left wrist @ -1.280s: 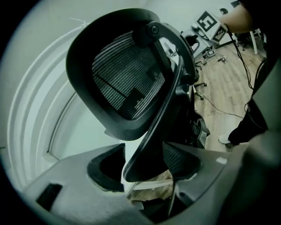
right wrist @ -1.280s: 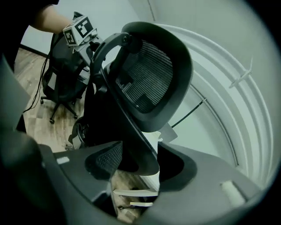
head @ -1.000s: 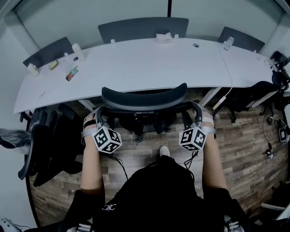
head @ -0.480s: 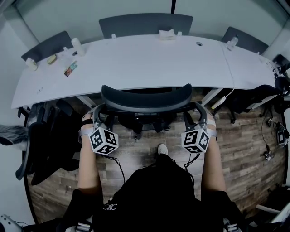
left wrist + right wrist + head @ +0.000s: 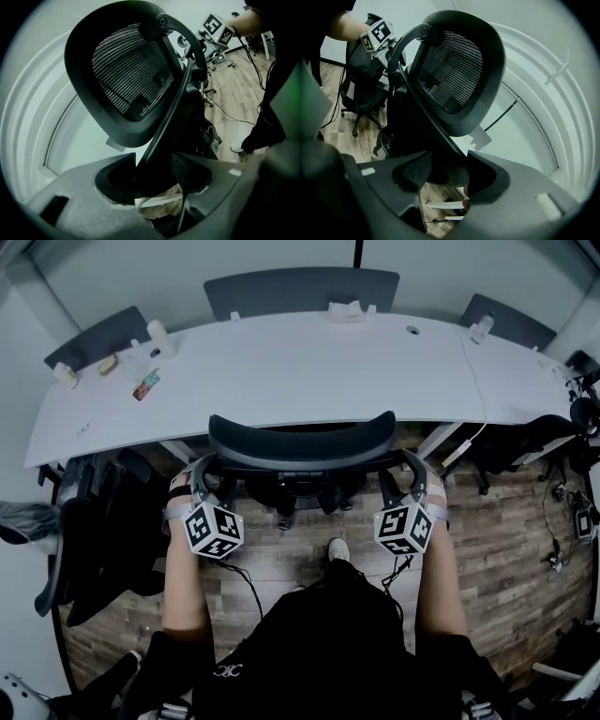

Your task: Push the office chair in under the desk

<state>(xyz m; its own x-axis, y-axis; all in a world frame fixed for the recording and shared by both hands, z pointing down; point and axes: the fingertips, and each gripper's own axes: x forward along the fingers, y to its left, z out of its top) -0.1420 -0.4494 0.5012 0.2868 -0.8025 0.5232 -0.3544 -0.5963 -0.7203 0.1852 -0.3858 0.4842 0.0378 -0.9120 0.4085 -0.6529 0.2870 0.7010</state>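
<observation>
The office chair (image 5: 298, 442) was found drawn up to the near edge of the desk (image 5: 281, 371), its seat judged to be largely under the desktop and its backrest just clear of that edge. The left gripper (image 5: 154, 173) was seen closed on the left strut of the back frame (image 5: 164, 126), on the side away from the desk. The right gripper (image 5: 447, 173) was clamped likewise on the right strut, with the dark bar filling the gap between the pads.

The chair was judged fairly heavy but easily rolled over the wood floor (image 5: 281, 568), presumably on castors. The mesh back (image 5: 126, 70) was taken to be soft and yielding, so the stiff frame was thought the proper hold. Its smooth plastic was expected to slip if gripped loosely. An even push from both sides was judged necessary to keep the chair square to the desk.
</observation>
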